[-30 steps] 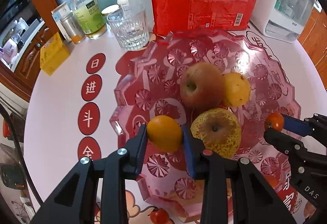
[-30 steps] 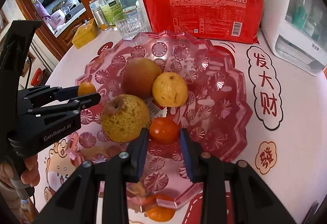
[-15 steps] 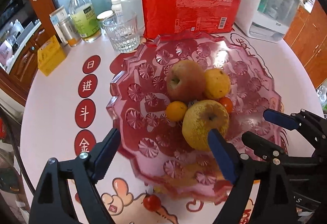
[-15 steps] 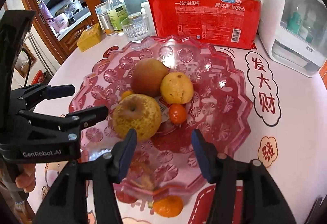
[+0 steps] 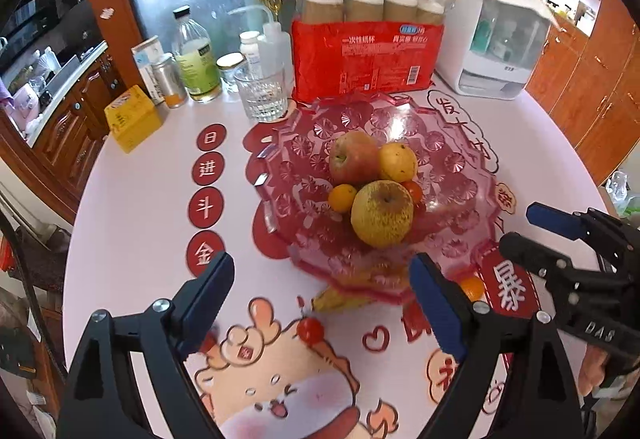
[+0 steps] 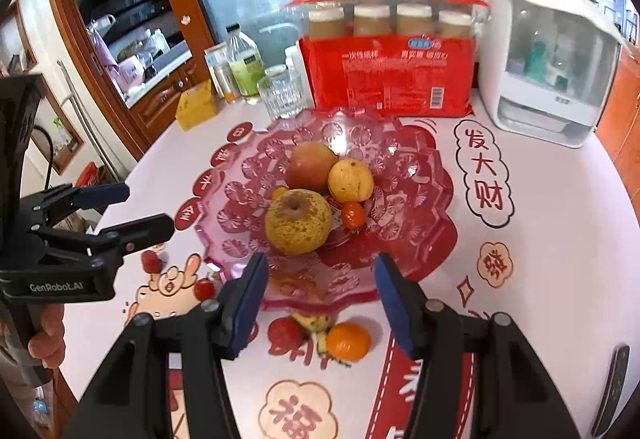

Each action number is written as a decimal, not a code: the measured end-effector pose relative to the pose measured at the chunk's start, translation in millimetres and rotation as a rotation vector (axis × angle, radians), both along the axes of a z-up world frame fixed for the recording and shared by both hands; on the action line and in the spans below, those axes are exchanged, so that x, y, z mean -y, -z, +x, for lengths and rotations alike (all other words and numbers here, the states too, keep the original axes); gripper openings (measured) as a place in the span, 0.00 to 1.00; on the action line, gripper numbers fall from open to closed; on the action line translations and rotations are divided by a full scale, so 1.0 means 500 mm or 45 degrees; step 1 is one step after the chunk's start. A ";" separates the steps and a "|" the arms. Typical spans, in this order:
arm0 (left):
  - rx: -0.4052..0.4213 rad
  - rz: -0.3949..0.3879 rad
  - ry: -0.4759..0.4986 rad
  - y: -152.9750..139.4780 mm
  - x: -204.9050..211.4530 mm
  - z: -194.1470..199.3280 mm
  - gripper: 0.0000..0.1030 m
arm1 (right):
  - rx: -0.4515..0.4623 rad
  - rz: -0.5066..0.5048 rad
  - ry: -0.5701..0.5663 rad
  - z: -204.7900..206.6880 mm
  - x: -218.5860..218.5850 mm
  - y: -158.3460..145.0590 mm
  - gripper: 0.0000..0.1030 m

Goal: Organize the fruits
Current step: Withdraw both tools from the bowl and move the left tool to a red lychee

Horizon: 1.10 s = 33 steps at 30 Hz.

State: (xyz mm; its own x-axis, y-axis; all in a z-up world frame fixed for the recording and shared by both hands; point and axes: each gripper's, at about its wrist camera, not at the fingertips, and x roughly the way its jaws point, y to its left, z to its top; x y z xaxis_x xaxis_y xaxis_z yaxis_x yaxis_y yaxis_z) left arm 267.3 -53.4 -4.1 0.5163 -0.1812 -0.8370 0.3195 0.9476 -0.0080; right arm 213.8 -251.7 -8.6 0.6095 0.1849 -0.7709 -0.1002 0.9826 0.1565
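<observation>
A pink glass dish (image 5: 280,159) holds a red apple (image 5: 352,159), a yellow citrus fruit (image 5: 398,163), a speckled pear (image 5: 382,213), a small orange (image 5: 342,197) and a small tomato (image 5: 414,191). My left gripper (image 5: 320,275) hangs above the dish's near rim, its jaws opening with nothing between them. My right gripper (image 6: 322,271) is open and empty, also back from the dish (image 6: 420,167). On the table in front of the dish lie a mandarin (image 6: 347,343), a red fruit (image 6: 285,333), a yellowish piece (image 6: 312,321) and two cherry tomatoes (image 6: 204,289).
Behind the dish stand a red pack of paper cups (image 5: 368,55), a drinking glass (image 5: 262,95), a bottle (image 5: 196,59), a yellow box (image 5: 132,117) and a white appliance (image 5: 492,35). A dark flat object (image 6: 616,383) lies near the table's right edge.
The left gripper let go of the small orange and the right of the tomato; both fruits now lie in the dish. Both grippers opened and drew back and up.
</observation>
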 end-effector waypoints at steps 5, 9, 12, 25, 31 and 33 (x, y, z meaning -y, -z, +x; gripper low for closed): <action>0.039 -0.048 -0.002 -0.043 -0.043 -0.061 0.87 | 0.055 0.006 0.011 -0.051 -0.006 -0.031 0.54; 0.092 -0.084 -0.014 -0.070 -0.078 -0.117 0.87 | 0.102 0.019 0.013 -0.096 -0.014 -0.051 0.54; 0.141 -0.097 -0.044 -0.083 -0.102 -0.161 0.88 | 0.123 0.027 0.013 -0.128 -0.020 -0.057 0.54; 0.216 -0.167 -0.263 -0.043 -0.194 -0.299 0.91 | 0.172 0.121 0.161 -0.237 -0.025 -0.036 0.54; 0.208 -0.094 -0.356 0.002 -0.244 -0.326 0.91 | 0.122 0.065 0.200 -0.255 -0.051 0.006 0.54; 0.206 -0.072 -0.371 0.015 -0.256 -0.331 0.91 | 0.110 0.043 0.194 -0.254 -0.061 0.018 0.54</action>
State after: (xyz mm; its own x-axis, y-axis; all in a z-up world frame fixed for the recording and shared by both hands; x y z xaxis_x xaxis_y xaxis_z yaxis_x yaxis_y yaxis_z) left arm 101.6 74.6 -11.4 0.6786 -0.0500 -0.7328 0.0364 0.9987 -0.0344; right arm 86.5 -220.9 -17.8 0.6964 0.1106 -0.7091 0.0348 0.9817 0.1872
